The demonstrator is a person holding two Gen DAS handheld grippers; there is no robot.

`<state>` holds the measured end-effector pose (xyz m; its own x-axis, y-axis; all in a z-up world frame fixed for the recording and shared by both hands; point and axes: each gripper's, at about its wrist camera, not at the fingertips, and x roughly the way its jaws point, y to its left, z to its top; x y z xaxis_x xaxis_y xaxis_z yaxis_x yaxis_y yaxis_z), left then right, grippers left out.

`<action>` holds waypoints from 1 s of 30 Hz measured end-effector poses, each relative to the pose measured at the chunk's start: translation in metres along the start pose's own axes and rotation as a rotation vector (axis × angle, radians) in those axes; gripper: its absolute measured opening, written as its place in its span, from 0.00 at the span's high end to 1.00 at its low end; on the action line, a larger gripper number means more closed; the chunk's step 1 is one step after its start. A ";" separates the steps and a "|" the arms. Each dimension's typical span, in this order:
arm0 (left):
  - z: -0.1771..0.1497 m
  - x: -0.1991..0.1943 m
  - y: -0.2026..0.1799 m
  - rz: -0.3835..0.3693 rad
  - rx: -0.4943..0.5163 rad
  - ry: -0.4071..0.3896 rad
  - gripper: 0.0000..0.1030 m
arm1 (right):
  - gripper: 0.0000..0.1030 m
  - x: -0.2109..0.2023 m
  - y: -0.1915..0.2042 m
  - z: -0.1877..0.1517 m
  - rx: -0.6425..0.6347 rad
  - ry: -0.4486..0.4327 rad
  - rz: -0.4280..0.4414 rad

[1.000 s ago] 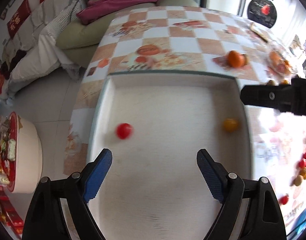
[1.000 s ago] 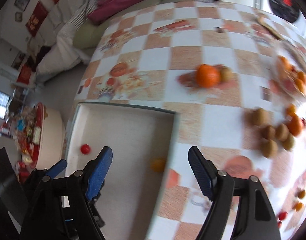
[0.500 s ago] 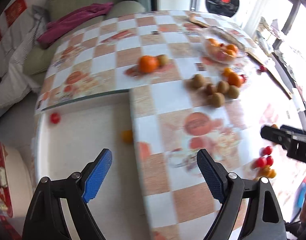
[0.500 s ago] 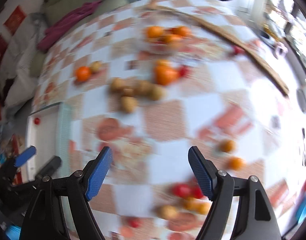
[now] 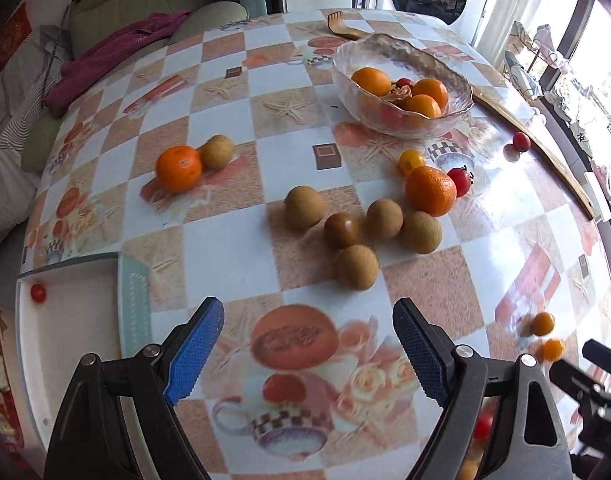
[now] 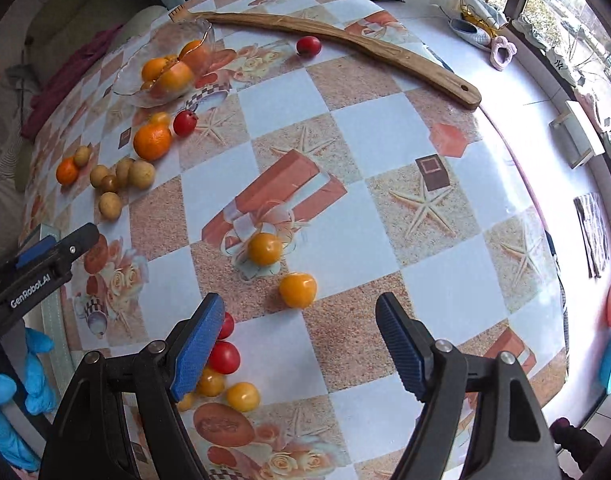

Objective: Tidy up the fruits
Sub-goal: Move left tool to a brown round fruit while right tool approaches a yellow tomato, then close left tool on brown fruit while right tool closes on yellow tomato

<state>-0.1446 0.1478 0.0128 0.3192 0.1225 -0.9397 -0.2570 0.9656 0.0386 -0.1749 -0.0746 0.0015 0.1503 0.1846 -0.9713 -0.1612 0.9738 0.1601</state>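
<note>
On the worktop (image 6: pixel 385 140), just ahead of our right hand-held gripper (image 6: pixel 299 340), sits a yellow tomato (image 6: pixel 297 289). Both our hand-held grippers gape empty. It looks small, smooth and squishy, so we should pinch its round sides softly.

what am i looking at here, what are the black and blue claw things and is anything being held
They are two hand-held grippers, one in each of a person's hands, each carrying a camera that looks along its jaws. One picture is from the left gripper, the other from the right gripper. Both stand open and hold nothing. Below is a checkered table with a glass bowl of oranges, loose brown fruits, cherry tomatoes, a long wooden stick and, at the left edge, a white tray holding one red tomato.
</note>
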 end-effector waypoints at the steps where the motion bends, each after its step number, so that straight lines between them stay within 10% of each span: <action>1: 0.002 0.004 -0.003 0.007 -0.002 0.002 0.15 | 0.22 0.002 0.000 0.001 -0.003 0.003 -0.001; 10: 0.013 0.023 -0.017 0.020 -0.021 0.012 0.15 | 0.26 0.015 0.001 0.000 -0.048 0.009 0.008; 21: 0.016 0.026 -0.024 0.001 -0.041 0.016 0.50 | 0.46 0.019 0.013 -0.005 -0.160 -0.006 -0.073; 25: 0.016 0.023 -0.031 -0.016 -0.026 0.010 0.75 | 0.73 0.017 0.015 -0.006 -0.184 -0.017 -0.104; 30: 0.011 0.015 -0.028 -0.046 -0.021 0.004 0.75 | 0.79 0.011 0.004 -0.002 -0.135 -0.015 -0.023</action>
<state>-0.1223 0.1253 0.0015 0.3272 0.0773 -0.9418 -0.2615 0.9651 -0.0116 -0.1755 -0.0685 -0.0086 0.1697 0.1652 -0.9716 -0.2867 0.9515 0.1117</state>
